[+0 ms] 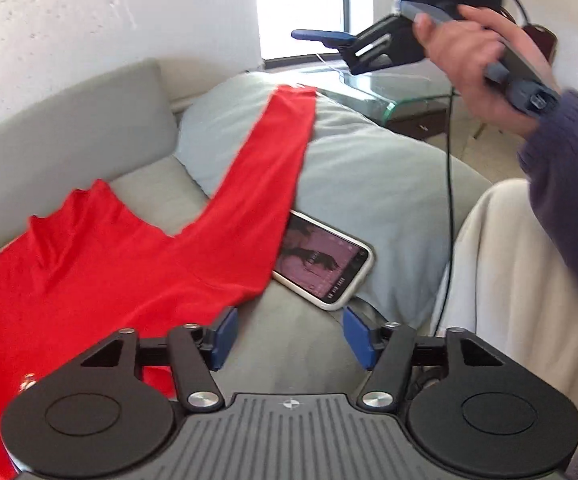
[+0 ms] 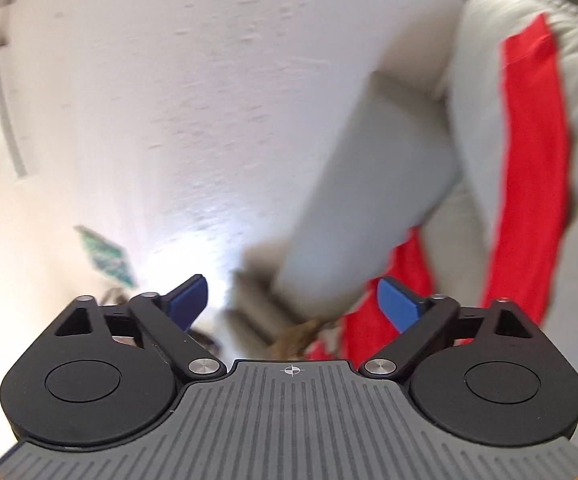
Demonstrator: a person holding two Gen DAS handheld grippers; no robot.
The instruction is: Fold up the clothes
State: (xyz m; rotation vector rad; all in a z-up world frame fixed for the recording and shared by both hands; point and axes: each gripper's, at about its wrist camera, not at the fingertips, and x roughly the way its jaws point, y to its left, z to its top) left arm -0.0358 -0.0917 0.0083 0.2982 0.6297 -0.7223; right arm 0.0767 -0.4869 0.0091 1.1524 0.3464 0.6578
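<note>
A red garment (image 1: 101,256) lies spread over a grey sofa seat (image 1: 161,196) and runs up across a pale blue pillow (image 1: 353,168). My left gripper (image 1: 289,336) hovers just in front of the garment's near edge, jaws open, nothing between the blue pads. In the left wrist view a hand (image 1: 473,60) holds my right gripper (image 1: 321,36) high above the pillow. In the blurred right wrist view my right gripper (image 2: 293,300) stands wide open and empty, facing a white wall, with the red garment (image 2: 529,168) off to the right.
A phone (image 1: 325,264) with a lit screen lies on the pillow, partly under the garment's edge. A cream blanket (image 1: 509,280) is bunched at the right. A glass side table (image 1: 393,88) and a bright window (image 1: 301,8) stand behind. A black cable (image 1: 449,184) hangs down.
</note>
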